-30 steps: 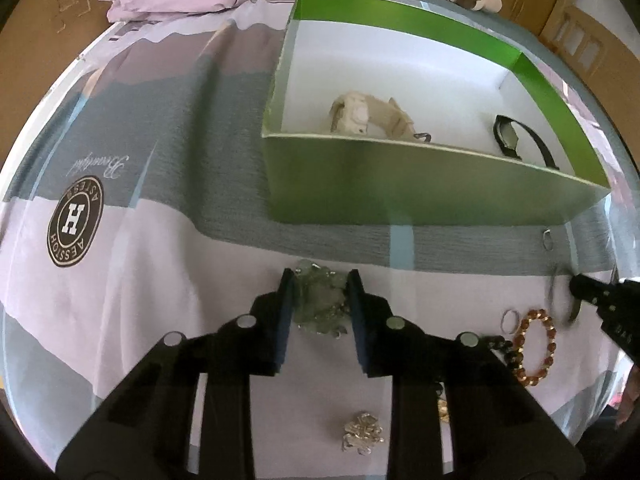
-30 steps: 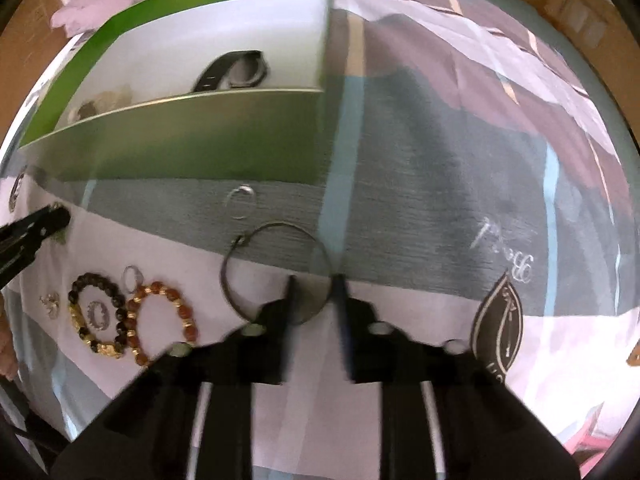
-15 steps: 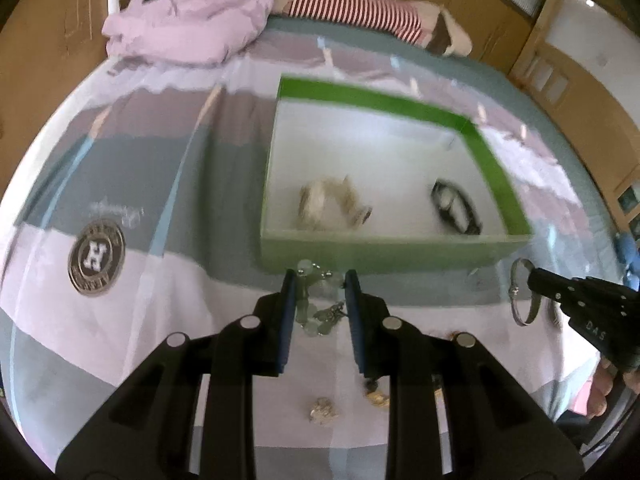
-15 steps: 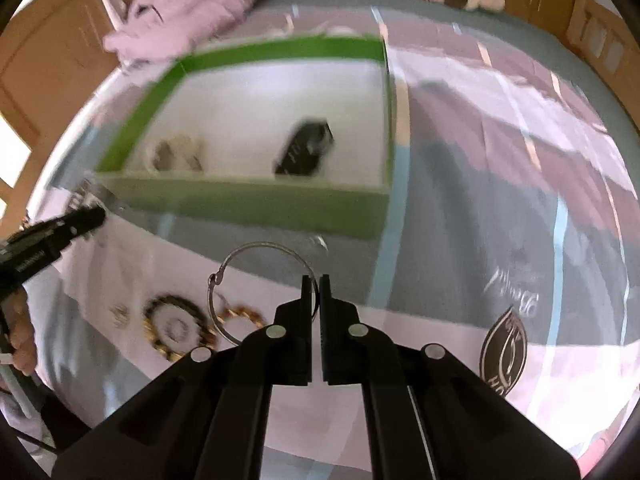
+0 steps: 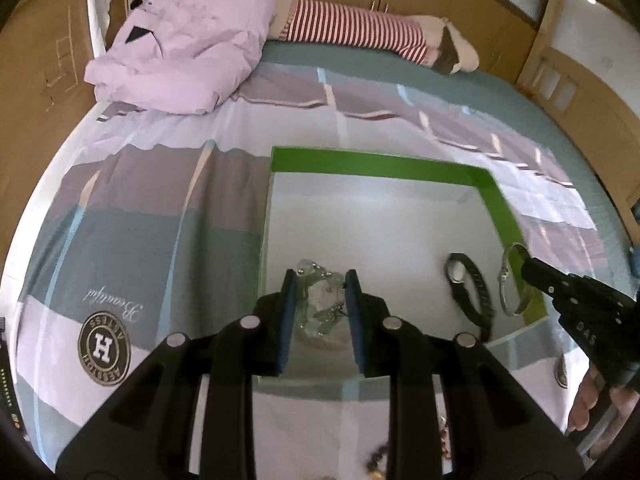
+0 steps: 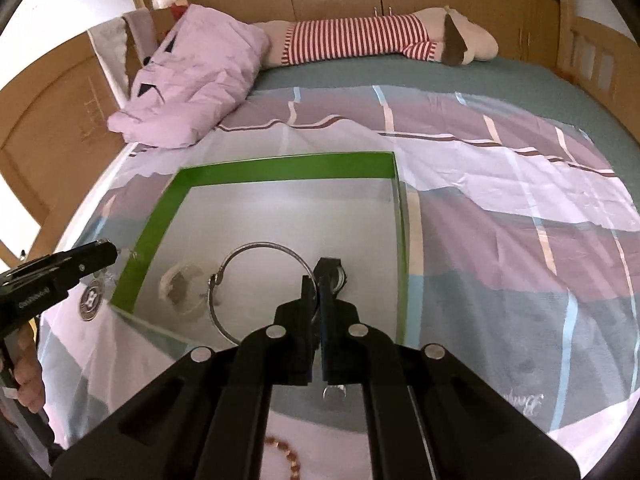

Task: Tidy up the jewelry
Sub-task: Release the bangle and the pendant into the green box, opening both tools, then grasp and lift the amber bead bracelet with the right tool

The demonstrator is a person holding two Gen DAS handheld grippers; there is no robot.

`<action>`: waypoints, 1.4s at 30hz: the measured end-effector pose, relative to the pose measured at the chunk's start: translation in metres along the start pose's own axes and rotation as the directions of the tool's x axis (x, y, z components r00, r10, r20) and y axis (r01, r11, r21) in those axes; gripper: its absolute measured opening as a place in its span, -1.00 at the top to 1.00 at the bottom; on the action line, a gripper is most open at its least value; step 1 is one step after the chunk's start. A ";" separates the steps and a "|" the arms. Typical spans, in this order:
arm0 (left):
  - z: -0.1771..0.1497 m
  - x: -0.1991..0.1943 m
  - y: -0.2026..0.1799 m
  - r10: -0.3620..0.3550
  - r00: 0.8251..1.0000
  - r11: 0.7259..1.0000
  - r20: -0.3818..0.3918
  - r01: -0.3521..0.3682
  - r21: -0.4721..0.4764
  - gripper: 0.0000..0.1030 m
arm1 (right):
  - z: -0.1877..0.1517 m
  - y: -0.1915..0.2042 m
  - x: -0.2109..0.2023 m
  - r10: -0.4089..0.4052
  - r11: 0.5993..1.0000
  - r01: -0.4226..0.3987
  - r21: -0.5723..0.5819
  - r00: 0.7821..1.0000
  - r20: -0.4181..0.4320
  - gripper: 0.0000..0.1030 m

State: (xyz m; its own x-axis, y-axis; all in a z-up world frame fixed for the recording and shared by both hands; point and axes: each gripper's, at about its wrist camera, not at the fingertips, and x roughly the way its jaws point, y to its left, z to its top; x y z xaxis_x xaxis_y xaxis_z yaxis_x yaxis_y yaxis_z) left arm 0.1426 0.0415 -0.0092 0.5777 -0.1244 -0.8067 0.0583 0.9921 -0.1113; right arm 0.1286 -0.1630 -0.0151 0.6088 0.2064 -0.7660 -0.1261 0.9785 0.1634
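Observation:
My left gripper is shut on a cluster of pale green glass-bead jewellery, which hangs over the near left part of the green box. My right gripper is shut on the rim of a thin silver bangle, held above the box's white floor. In the left wrist view the right gripper and bangle hover by the box's right wall. A black watch and a beige strap piece lie inside the box.
The box sits on a checked bedspread. A small silver ring and amber beads lie on the bed near me. A pink pillow and a striped plush toy lie at the far end, against wooden panels.
Both grippers rose off the bedspread with their pieces and moved forward over the box. The right jaws closed fully on the bangle. The left grip on the bead cluster stayed the same.

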 end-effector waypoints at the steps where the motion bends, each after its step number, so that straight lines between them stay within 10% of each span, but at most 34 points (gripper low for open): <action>1: 0.002 0.008 0.001 0.002 1.000 1.000 -0.010 -0.002 -0.006 0.54 | 0.001 0.000 0.004 -0.008 1.000 0.008 -0.005 1.000 0.000 0.94; 7: 0.001 0.022 -0.006 -0.005 1.000 1.000 -0.021 0.005 -0.005 0.18 | -0.006 -0.004 0.033 -0.024 1.000 0.023 -0.015 0.997 -0.076 0.91; 10: -0.006 0.016 -0.012 -0.019 0.999 1.000 -0.040 0.019 0.016 0.17 | -0.006 -0.004 0.024 -0.025 0.999 0.023 -0.027 0.997 -0.072 0.46; 18: -0.063 -0.035 -0.021 -0.088 0.993 0.988 -0.080 0.097 0.117 0.14 | -0.031 -0.006 -0.027 0.177 0.983 -0.184 -0.021 0.966 -0.191 0.40; 23: -0.105 -0.015 -0.012 -0.087 0.974 0.991 -0.208 0.106 0.083 0.13 | -0.056 -0.008 0.008 0.065 0.996 -0.082 -0.037 0.939 -0.337 0.40; 33: -0.134 0.020 -0.038 -0.013 0.954 0.978 -0.299 0.075 0.197 -0.04 | -0.070 0.000 0.059 -0.103 0.993 0.077 -0.086 0.929 -0.355 0.40; 39: -0.125 0.023 -0.022 0.130 0.962 0.981 -0.240 -0.089 0.172 0.38 | -0.082 0.001 0.040 -0.096 0.991 0.052 -0.123 0.919 -0.383 0.66; 42: -0.116 0.020 0.000 0.084 0.964 0.995 -0.253 -0.068 0.070 0.38 | -0.082 -0.009 0.020 -0.099 0.992 0.063 -0.114 0.931 -0.352 0.65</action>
State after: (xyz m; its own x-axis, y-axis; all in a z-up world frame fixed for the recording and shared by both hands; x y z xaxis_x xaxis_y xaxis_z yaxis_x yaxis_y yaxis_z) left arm 0.0595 0.0375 -0.0927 0.3558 -0.0413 -0.9336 0.0761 0.9970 -0.0151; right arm 0.0779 -0.1671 -0.0831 0.3032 0.0959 -0.9481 -0.1758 0.9835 0.0432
